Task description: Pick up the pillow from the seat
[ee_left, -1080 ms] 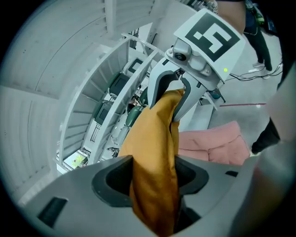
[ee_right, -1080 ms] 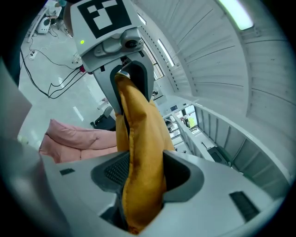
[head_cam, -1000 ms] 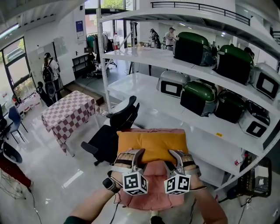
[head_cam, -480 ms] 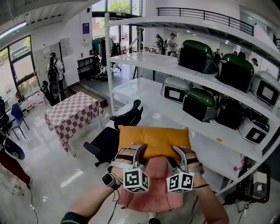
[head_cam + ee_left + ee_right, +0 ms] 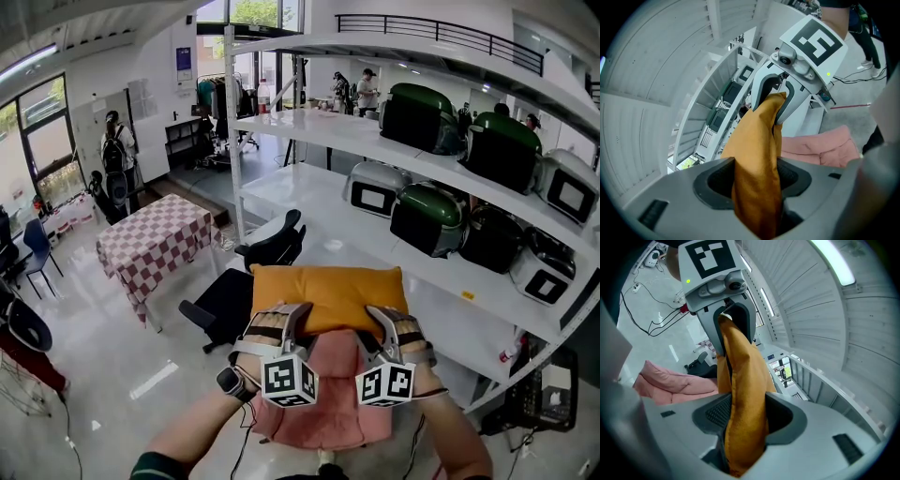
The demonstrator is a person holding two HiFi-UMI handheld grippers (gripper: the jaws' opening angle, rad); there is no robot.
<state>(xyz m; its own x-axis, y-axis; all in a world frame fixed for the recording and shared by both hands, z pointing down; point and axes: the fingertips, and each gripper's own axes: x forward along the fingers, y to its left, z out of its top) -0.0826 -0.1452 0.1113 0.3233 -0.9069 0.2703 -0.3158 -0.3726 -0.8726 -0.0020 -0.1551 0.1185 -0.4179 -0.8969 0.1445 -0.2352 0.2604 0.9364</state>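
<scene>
In the head view, the orange pillow [image 5: 328,292] is held clear above the pink seat [image 5: 328,408], its long axis running 9 to 3 o'clock. The left gripper [image 5: 292,321] grips its near edge toward 9, the right gripper [image 5: 375,321] toward 3, both equally close.

In the left gripper view, the jaws pinch the fabric, which stretches off toward 1 o'clock.

In the right gripper view, the jaws squeeze the pillow edge, which leads toward 11 o'clock. Any further lift likely needs both moving together.
</scene>
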